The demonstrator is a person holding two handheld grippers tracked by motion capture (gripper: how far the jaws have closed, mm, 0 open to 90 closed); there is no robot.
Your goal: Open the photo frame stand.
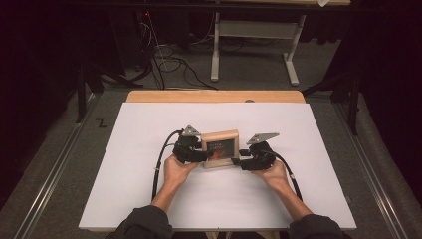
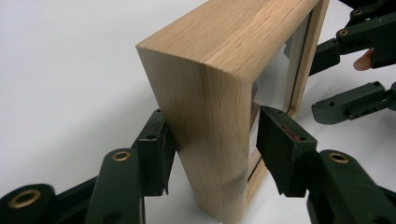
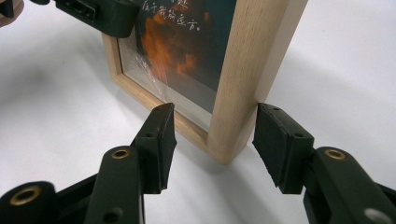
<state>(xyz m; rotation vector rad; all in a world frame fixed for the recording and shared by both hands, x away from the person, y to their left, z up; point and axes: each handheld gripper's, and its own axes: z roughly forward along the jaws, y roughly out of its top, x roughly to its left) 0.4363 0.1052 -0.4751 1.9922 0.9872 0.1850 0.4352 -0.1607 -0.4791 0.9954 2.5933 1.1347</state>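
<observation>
Wooden picture frame [image 1: 219,148] stands upright near the middle of the white bench [image 1: 149,199], a little toward the far edge, its glazed face with a dark orange print turned toward the person. Deep box-type frame, pale oak sides.

Left gripper [image 1: 203,152] straddles the frame's left upright. In the left gripper view, one pad sits against the back of the wood while the other stands just clear of the front, so the left gripper [image 2: 212,144] is released, not clamped. Right gripper [image 1: 237,162] brackets the lower right corner. In the right gripper view, both pads stand off the wood with daylight on each side: right gripper [image 3: 212,140] slack as well. The frame seems to stand on its own bottom edge.

Judgement: the step looks like setting the frame standing and letting go, or taking a fresh grip. To do it well, keep both hands level, keep the pads off the glass, and draw each gripper straight out sideways, so neither nudges a corner. The narrow base could tip forward or back with a light knock.

Beyond the bench's far edge: grey floor [image 1: 249,64], loose cables [image 1: 169,62], a white stand [image 1: 259,35].
</observation>
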